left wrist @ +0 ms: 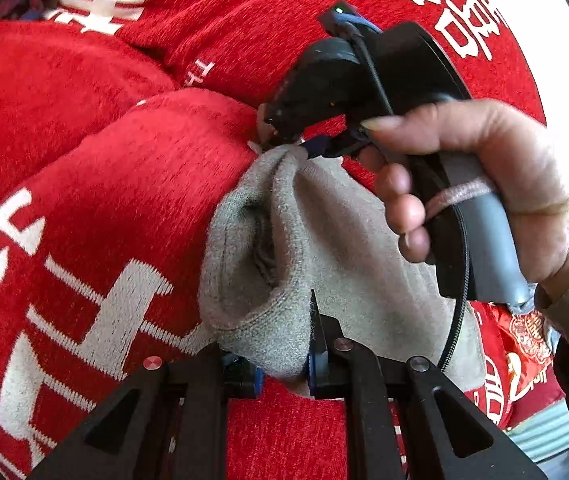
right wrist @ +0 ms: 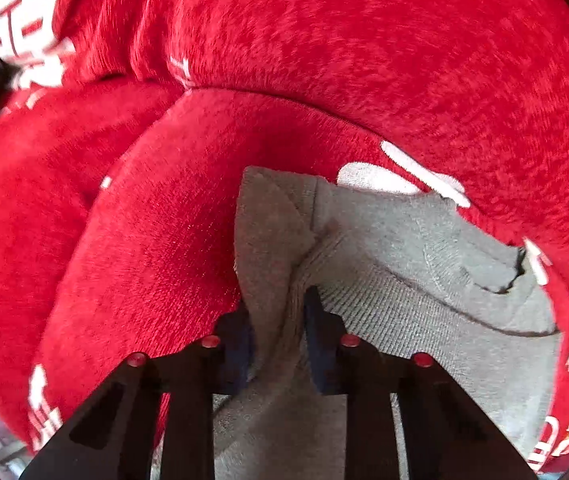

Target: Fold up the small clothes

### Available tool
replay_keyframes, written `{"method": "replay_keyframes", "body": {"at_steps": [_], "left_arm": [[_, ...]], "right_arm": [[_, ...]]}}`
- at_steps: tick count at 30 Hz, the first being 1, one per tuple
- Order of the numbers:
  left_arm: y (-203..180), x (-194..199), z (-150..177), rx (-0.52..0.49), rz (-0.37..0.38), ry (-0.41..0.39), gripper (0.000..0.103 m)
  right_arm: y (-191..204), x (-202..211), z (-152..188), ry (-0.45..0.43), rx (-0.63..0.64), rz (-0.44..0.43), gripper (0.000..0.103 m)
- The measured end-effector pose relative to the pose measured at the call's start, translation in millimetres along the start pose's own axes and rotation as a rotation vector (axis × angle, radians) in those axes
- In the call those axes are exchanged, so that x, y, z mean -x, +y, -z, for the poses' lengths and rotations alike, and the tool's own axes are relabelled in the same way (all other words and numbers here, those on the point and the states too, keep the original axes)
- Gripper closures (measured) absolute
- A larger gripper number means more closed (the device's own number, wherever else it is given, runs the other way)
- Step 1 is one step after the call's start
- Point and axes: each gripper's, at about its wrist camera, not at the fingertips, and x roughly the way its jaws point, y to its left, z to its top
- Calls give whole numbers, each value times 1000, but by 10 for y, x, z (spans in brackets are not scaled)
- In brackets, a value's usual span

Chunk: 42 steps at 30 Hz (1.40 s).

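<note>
Grey knit garment (left wrist: 324,248) lies bunched on a red plush cover (left wrist: 124,168) patterned with white characters; all positions below are given relative to this garment. Left gripper (left wrist: 284,364) sits at its near edge, both pads pinching a rolled fold of the fabric, jaws narrow. Right gripper (left wrist: 284,142) is at the garment's far end in the left wrist view, tips nipping the fabric where it gathers into a peak. A person's hand (left wrist: 484,192) grips its handle, to the right of the garment. From the right wrist view, the right gripper (right wrist: 278,320) has a ridge of the grey cloth (right wrist: 404,280) clamped between its 2 fingers (right wrist: 320,336), jaws narrow. Ribbed knit spreads rightward from that ridge. Red cover surrounds the garment on every visible side.
</note>
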Motion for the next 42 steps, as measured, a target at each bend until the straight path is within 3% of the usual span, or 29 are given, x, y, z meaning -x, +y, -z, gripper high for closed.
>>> {"method": "replay_keyframes", "body": {"at_steps": [18,33,42], "left_arm": [[-465,270,56,-153,-129,-34,90],[-1066,448,46,-293,-198,-50,90],[-1486,485,125,-382,-210,-60,90]], "right_arm": [[-665,694,192,-143,-94,-248,81],[-1061,1105,247,-201,-139,-346,81],[-1519,1345,409,-234,-194,-393,81]]}}
